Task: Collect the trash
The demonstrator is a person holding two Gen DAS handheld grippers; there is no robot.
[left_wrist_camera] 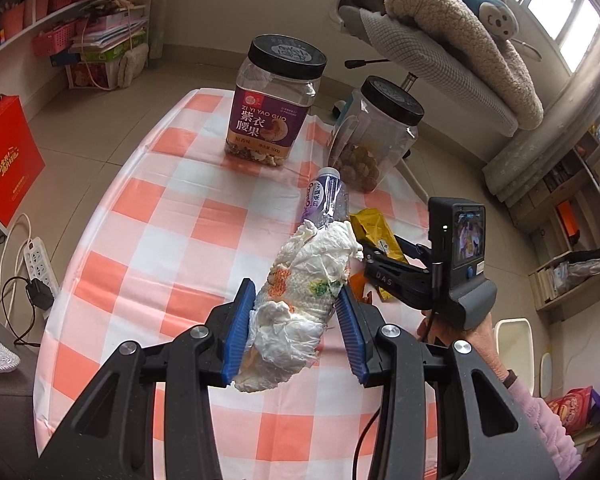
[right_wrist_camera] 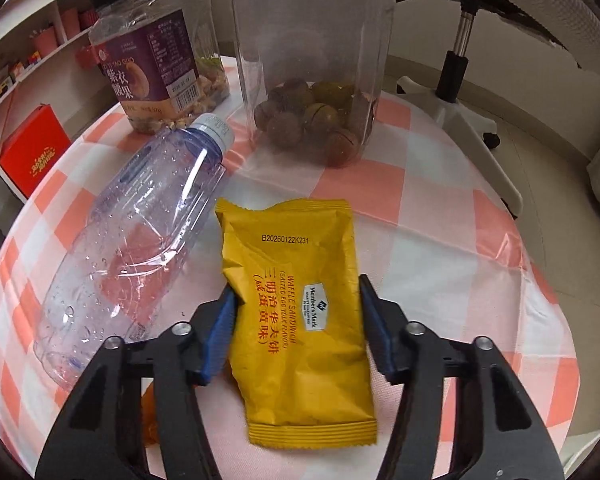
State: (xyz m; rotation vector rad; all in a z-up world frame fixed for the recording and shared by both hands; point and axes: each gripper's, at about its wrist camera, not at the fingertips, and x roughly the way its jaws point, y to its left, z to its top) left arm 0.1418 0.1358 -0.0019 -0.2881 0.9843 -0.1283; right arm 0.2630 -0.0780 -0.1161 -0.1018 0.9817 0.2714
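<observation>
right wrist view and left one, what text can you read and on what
"B20260122K231", "WAFFLE SANDWICH", "Member's Mark": yellow wrapper
"ZI YI YAO GUO": purple-label jar
"DAS": right gripper
Bottle label, red box lettering: too blurred.

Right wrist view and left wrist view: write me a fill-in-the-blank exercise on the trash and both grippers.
1. The left gripper is shut on a crumpled white ____.
2. The yellow foil snack wrapper lies between the fingers of the ____ gripper.
3. The clear empty plastic bottle lies on its ____ on the orange-and-white checked tablecloth.
4. The tall clear plastic jar holds round brown ____.

Missing words: tissue; right; side; nuts
</observation>
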